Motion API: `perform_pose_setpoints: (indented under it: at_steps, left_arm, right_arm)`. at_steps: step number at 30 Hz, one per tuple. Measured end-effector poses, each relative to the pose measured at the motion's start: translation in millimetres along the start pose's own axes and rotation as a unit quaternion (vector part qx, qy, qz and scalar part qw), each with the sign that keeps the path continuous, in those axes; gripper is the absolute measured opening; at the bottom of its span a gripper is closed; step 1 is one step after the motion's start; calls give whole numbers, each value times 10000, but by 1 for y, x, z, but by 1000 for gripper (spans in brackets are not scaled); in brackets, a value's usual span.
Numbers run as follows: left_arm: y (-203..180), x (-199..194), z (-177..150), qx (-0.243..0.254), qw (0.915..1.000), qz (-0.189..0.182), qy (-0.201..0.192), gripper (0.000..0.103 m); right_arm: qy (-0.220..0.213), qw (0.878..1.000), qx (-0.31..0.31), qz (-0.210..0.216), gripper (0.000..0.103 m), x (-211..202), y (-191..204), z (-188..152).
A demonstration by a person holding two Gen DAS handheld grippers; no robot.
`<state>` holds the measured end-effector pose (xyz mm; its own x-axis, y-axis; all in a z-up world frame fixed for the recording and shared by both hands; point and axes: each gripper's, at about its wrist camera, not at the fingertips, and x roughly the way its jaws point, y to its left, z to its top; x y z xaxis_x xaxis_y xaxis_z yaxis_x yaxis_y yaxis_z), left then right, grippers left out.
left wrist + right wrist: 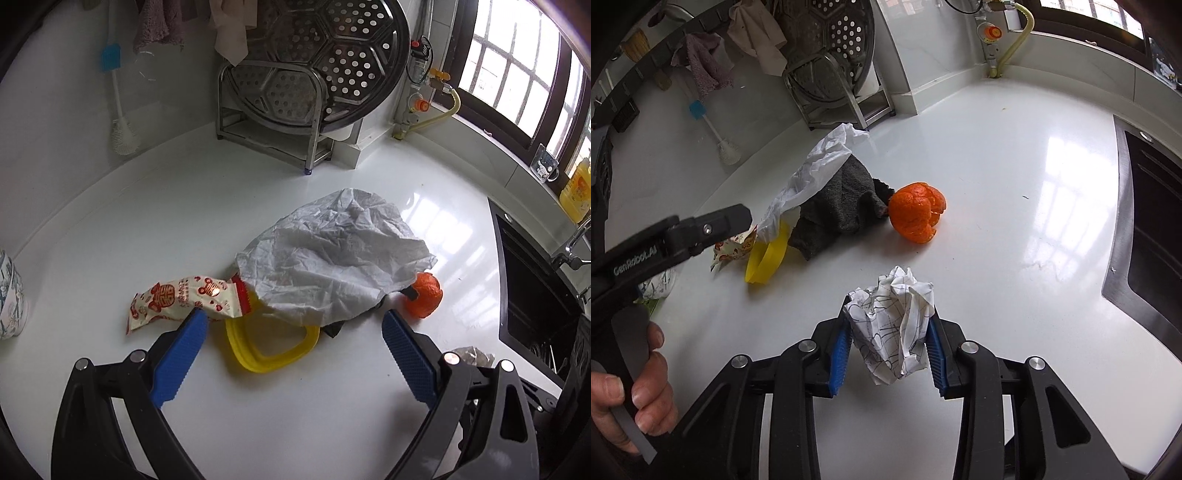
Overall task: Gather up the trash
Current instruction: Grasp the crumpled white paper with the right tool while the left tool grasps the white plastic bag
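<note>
While the left tool [291, 325] hangs over the table [110, 229] with its blue pads [184, 354] spread wide and nothing between them, it faces a small heap: a white bag [332, 258] draped over a yellow ring [271, 347], a printed wrapper [177, 299] just beside the left pad, and an orange peel [424, 295] at the bag's right edge. That wide stance suits a next pick from the heap, likely the wrapper. From the right wrist, the right tool [888, 343] is clamped on a paper ball [894, 321], pads pressing both sides, which keeps the light wad from slipping. Beyond it lie the peel [918, 212], a dark cloth [842, 210] under the bag [816, 170], and the ring [768, 258]; a hand [631, 398] holds the left tool's grip.
</note>
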<state>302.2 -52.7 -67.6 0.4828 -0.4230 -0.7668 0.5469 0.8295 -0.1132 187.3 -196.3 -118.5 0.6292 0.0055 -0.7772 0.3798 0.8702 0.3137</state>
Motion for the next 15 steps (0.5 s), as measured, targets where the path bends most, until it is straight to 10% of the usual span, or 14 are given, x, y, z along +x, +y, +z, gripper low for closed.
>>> perform_pose_setpoints:
  at_steps: [15]
  left_arm:
    - [-26, 69, 63, -91, 9993, -59, 357, 95]
  right_arm:
    - [-157, 9996, 227, 43, 35, -14, -13, -5]
